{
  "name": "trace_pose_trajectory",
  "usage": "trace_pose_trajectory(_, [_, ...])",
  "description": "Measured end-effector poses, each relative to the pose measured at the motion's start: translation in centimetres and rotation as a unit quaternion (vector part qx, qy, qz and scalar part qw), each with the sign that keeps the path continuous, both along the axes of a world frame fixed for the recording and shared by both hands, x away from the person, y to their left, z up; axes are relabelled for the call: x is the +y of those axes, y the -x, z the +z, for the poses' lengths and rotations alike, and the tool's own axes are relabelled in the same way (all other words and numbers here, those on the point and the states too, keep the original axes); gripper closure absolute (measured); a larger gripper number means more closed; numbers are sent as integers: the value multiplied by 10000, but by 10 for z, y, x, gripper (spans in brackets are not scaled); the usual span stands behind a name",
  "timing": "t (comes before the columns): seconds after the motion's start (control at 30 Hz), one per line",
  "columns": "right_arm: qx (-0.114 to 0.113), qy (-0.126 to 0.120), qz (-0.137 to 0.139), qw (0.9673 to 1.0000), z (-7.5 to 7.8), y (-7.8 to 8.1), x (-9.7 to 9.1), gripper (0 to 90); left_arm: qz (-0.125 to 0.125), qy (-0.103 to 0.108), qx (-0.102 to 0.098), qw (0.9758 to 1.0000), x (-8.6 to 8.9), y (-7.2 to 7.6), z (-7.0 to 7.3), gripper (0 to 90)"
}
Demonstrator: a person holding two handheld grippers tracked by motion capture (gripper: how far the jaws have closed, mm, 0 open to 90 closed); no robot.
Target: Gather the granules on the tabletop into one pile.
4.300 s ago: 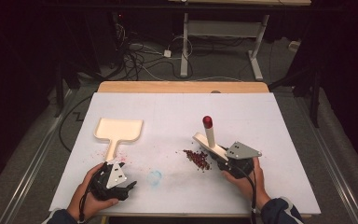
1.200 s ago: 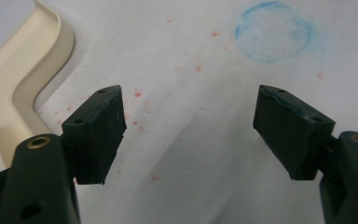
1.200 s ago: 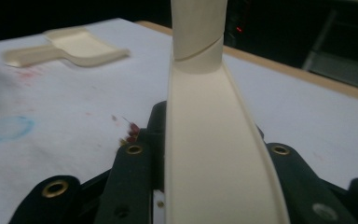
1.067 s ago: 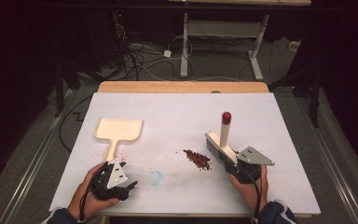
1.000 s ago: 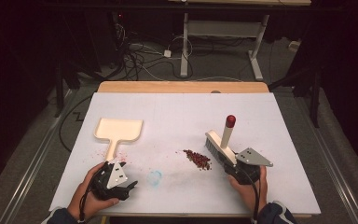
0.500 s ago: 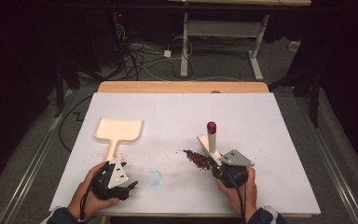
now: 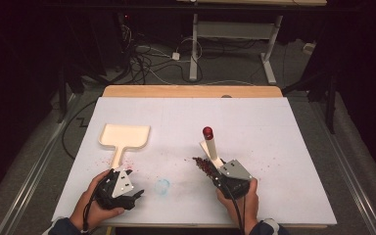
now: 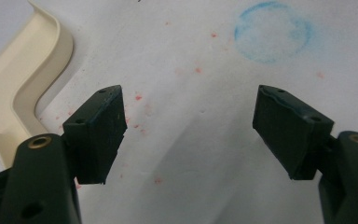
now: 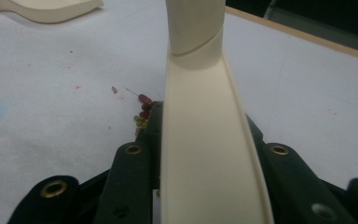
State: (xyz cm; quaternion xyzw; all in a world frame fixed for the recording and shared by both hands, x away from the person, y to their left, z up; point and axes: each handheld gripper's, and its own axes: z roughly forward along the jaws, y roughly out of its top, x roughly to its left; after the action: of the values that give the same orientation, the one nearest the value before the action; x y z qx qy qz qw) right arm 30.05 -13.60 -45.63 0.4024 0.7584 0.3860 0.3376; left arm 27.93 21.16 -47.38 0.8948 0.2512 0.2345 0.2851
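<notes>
A cream brush (image 7: 211, 149) with a red-tipped handle stands tilted at the table's front right. My right gripper (image 7: 217, 172) is shut on its handle (image 9: 200, 140), low against the table. A small pile of dark red beans (image 7: 200, 164) lies right against the brush's left side, and several beans (image 9: 143, 105) peek out beside the jaws. A cream dustpan (image 7: 125, 137) lies at the left, handle toward me. My left gripper (image 7: 134, 188) rests on the table just in front of that handle, open (image 8: 189, 126), with nothing between its pads; the dustpan's edge (image 8: 18, 79) is to its left.
A faint blue ring (image 7: 162, 186) is drawn on the white table cover (image 7: 274, 147) between the two grippers, also ahead of the left jaws (image 8: 272, 30). Red specks dot the cover near the dustpan handle. Cables and desk legs stand beyond the far edge.
My right gripper has carried the brush leftward across the table until it meets the bean pile. The left gripper and the dustpan have stayed put.
</notes>
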Motion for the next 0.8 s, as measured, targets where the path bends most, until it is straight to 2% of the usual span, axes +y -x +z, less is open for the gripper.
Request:
trace_pose_trajectory(0.2, [-93, -149, -28, 9998, 11, -5, -19, 679, 24, 2, -29, 10000, 1, 1, 1, 246])
trace_pose_trajectory(0.3, [-274, -277, 132, 9992, 21, -7, -35, 679, 51, 38, -42, 10000, 2, 1, 2, 246])
trace_pose_trajectory(0.4, [-361, -380, 239, 9983, 30, -7, -51, 679, 76, 50, -54, 9999, 3, 1, 2, 246])
trace_pose_trajectory(0.47, [-343, -443, 370, 9977, 35, -9, -64, 679, 99, 59, -71, 9999, 3, 1, 3, 246])
trace_pose_trajectory(0.6, [-232, -357, 587, 9974, 52, -10, -90, 678, 144, 65, -75, 9998, 4, 1, 3, 246])
trace_pose_trajectory(0.77, [-22, -804, 752, 9939, 67, -3, -120, 678, 161, 62, -65, 9998, 5, 0, 4, 246])
trace_pose_trajectory(0.8, [130, -876, 852, 9924, 71, 0, -127, 678, 155, 48, -58, 9999, 5, 0, 3, 246])
